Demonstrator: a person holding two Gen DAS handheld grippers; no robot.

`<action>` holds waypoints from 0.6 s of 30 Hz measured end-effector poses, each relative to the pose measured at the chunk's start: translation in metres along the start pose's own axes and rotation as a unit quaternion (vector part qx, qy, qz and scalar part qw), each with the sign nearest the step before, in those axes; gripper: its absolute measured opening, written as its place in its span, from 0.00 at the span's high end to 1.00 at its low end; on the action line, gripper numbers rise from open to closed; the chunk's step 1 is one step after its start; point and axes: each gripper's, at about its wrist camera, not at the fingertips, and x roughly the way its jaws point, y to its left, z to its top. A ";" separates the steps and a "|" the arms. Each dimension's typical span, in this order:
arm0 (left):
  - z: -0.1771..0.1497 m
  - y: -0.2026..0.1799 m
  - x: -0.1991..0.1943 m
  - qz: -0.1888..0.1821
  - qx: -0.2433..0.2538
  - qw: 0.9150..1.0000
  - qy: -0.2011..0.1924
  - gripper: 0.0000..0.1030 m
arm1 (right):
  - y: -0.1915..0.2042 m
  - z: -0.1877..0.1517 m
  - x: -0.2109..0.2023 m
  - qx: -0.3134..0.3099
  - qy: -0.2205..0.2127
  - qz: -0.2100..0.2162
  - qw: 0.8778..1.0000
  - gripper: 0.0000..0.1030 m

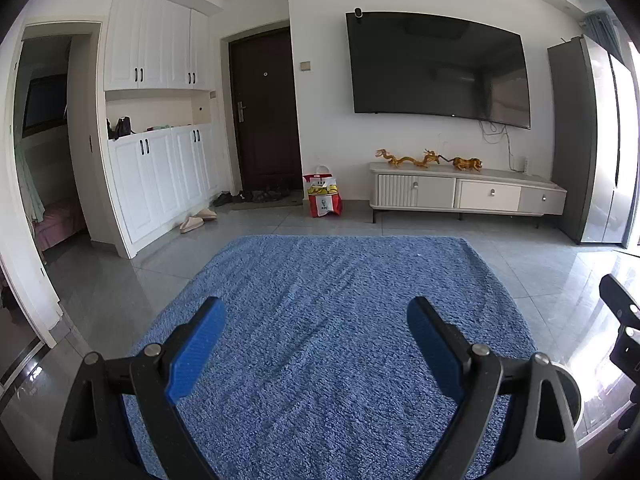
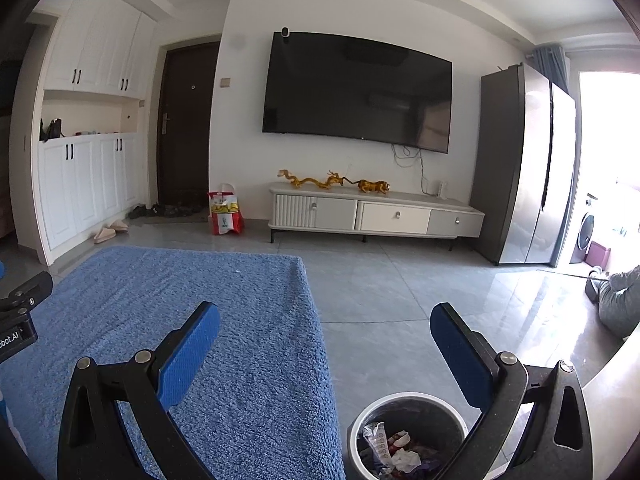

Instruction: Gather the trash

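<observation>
While both the left gripper (image 1: 316, 330) and right gripper (image 2: 325, 334) gape empty, crumpled trash (image 2: 394, 454) fills the bin (image 2: 362, 420).

Both wrist cameras look forward along their fingers from low over the blue rug (image 1: 340, 320), facing the wall-mounted television (image 1: 438, 68); the right view sits further right, above a trash bin (image 2: 408, 404); both share the TV wall.

There stood one bin (image 2: 408, 406) at lower right, one blue rug (image 2: 192, 320), one television (image 2: 356, 92), one red bag (image 2: 225, 210), two slippers (image 2: 111, 230) at left, and two golden figurines (image 2: 334, 182).
</observation>
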 end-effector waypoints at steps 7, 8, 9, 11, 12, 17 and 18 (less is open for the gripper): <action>0.000 0.001 0.001 -0.001 -0.002 1.000 0.000 0.10 | 0.001 -0.001 0.002 -0.003 0.002 -0.003 1.000 0.00; 0.000 0.001 0.001 -0.001 -0.002 1.000 0.000 0.10 | 0.001 -0.001 0.003 -0.003 0.002 -0.003 1.000 0.00; 0.000 0.001 0.001 -0.001 -0.002 1.000 0.000 0.10 | 0.000 -0.001 0.003 -0.003 0.002 -0.003 1.000 0.00; 0.000 0.001 0.001 -0.001 -0.002 1.000 0.000 0.10 | 0.000 -0.001 0.003 -0.004 0.003 -0.004 1.000 0.00; 0.000 0.001 0.001 -0.001 -0.002 1.000 -0.001 0.10 | 0.000 0.000 0.003 -0.003 0.003 -0.004 1.000 0.00; 0.001 0.000 0.001 -0.003 -0.001 1.000 -0.003 0.10 | -0.001 0.000 0.003 -0.004 0.003 -0.006 1.000 0.00; 0.001 -0.001 0.000 -0.003 0.000 1.000 -0.003 0.10 | -0.001 0.000 0.003 -0.004 0.003 -0.006 1.000 0.00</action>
